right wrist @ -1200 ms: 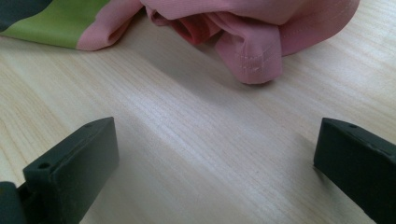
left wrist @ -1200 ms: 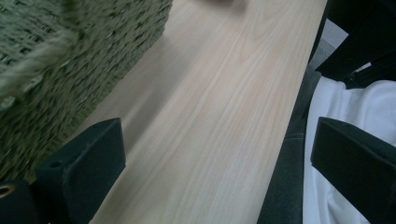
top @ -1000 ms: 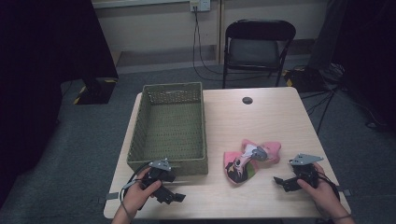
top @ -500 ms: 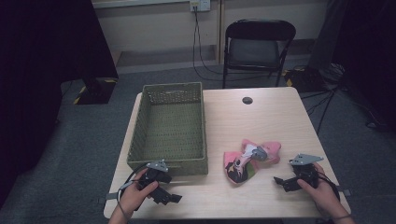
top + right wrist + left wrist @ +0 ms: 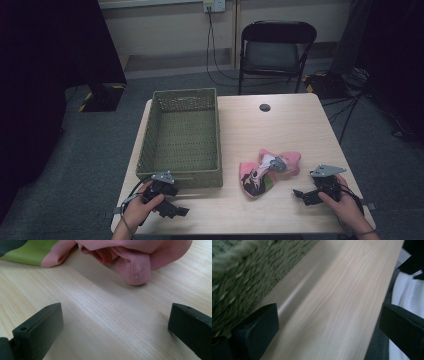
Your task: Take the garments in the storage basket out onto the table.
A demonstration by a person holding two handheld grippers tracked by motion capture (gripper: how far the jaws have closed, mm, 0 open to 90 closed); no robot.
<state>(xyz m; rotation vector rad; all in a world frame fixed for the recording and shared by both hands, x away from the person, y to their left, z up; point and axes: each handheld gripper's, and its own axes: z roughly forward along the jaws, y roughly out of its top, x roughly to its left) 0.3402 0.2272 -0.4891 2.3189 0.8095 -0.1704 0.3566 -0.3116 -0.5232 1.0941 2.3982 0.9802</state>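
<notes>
left gripper [image 5: 177,211]: near left table [image 5: 280,125] edge, jaws wide apart, holding nothing | right gripper [image 5: 300,194]: near right, jaws spread, nothing held | pink cloth [image 5: 267,171]: crumpled just beyond right gripper | green woven basket [image 5: 182,137]: left, behind left gripper

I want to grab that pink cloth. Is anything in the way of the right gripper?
Nothing visible is. The right gripper has its jaws open, and bare table lies between them and the pink cloth just ahead.
</notes>
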